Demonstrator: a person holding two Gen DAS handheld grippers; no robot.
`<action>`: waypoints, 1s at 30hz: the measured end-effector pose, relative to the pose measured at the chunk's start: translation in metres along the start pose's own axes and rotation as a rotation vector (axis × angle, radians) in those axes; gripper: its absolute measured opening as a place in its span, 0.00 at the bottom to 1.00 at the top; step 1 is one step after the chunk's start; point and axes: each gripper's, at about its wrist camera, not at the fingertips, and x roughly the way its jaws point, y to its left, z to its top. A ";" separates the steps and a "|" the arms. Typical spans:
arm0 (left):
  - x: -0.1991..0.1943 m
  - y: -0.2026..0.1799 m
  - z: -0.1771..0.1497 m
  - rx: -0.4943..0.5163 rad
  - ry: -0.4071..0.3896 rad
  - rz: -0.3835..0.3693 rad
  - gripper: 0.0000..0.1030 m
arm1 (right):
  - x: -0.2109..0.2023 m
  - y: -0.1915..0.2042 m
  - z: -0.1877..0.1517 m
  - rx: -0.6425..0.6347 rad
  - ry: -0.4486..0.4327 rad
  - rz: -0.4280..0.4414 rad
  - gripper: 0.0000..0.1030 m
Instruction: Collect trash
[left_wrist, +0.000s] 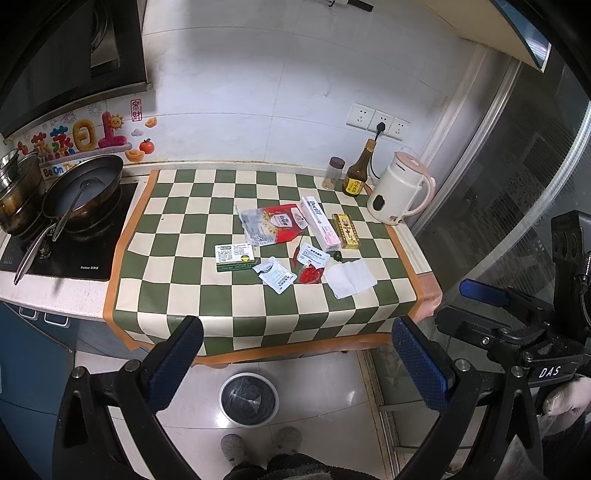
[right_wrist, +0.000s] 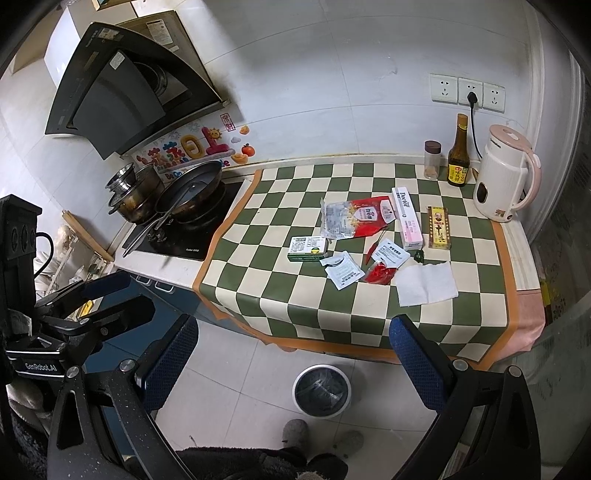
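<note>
Trash lies in a cluster on the checkered cloth: a white napkin, a red wrapper, white sachets, a green-and-white box, a red-and-clear bag, a pink-white box and a yellow box. A round bin with a dark liner stands on the floor below the counter edge. My left gripper and my right gripper both hang open before the counter, holding nothing.
A stove with a pan and pots sits left of the cloth. A kettle, a brown bottle and a spice jar stand at the back right. A person's slippered feet are near the bin.
</note>
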 end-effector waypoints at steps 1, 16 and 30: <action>0.000 0.000 -0.001 0.000 0.000 0.001 1.00 | 0.000 0.000 0.000 -0.001 0.000 0.001 1.00; 0.002 0.002 -0.004 0.005 0.007 -0.014 1.00 | 0.005 0.005 -0.004 0.002 -0.002 -0.009 1.00; 0.153 0.076 0.025 0.143 0.153 0.438 1.00 | 0.100 -0.072 0.011 0.290 0.071 -0.307 1.00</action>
